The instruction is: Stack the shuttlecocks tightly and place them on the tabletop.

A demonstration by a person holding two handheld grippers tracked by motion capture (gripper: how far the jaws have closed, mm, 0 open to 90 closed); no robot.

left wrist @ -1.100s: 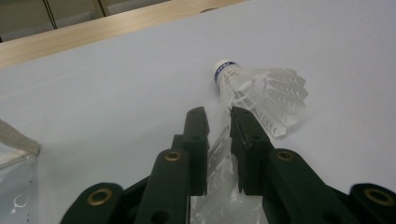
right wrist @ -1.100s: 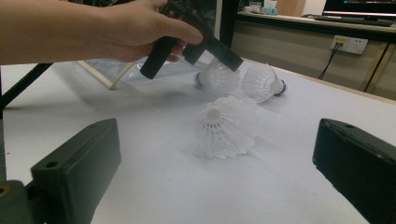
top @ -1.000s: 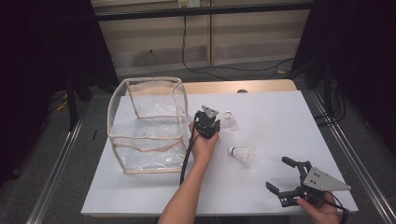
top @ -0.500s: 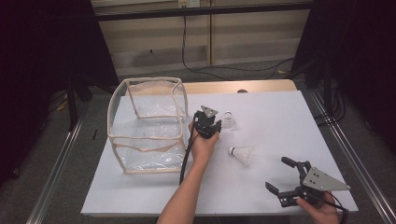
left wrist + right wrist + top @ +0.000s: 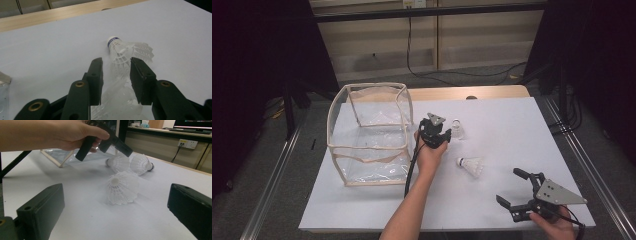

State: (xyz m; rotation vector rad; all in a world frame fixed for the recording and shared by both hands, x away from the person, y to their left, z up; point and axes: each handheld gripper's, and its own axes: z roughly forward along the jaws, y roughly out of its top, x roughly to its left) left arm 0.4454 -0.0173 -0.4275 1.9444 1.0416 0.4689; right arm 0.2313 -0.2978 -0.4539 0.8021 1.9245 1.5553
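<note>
Left hand-held gripper point(image 5: 438, 131) sits mid-worktop, just beside the clear bag's right wall. Its jaws have just been opening. In the left gripper view a white shuttlecock point(image 5: 117, 75) lies between them, skirt toward the camera; the pads look to stand just clear of the skirt, though the translucent plastic makes contact hard to judge. A second shuttlecock point(image 5: 127, 48), with a blue band at its cork, lies just beyond the jaw tips, close to or touching the first.

In the high view these two read as one pale shape point(image 5: 457, 129) right of the left hand-held gripper.

A third shuttlecock point(image 5: 470, 165) lies alone on the white worktop point(image 5: 512, 130), between the two hand-held grippers, cork pointing left.

Right hand-held gripper point(image 5: 521, 192) rests at the near right corner of the worktop, jaws wide apart, nothing between them; the third shuttlecock point(image 5: 121, 187) lies ahead of it.

Clear bag point(image 5: 367, 132) with tan edging stands open-topped at the left.
</note>
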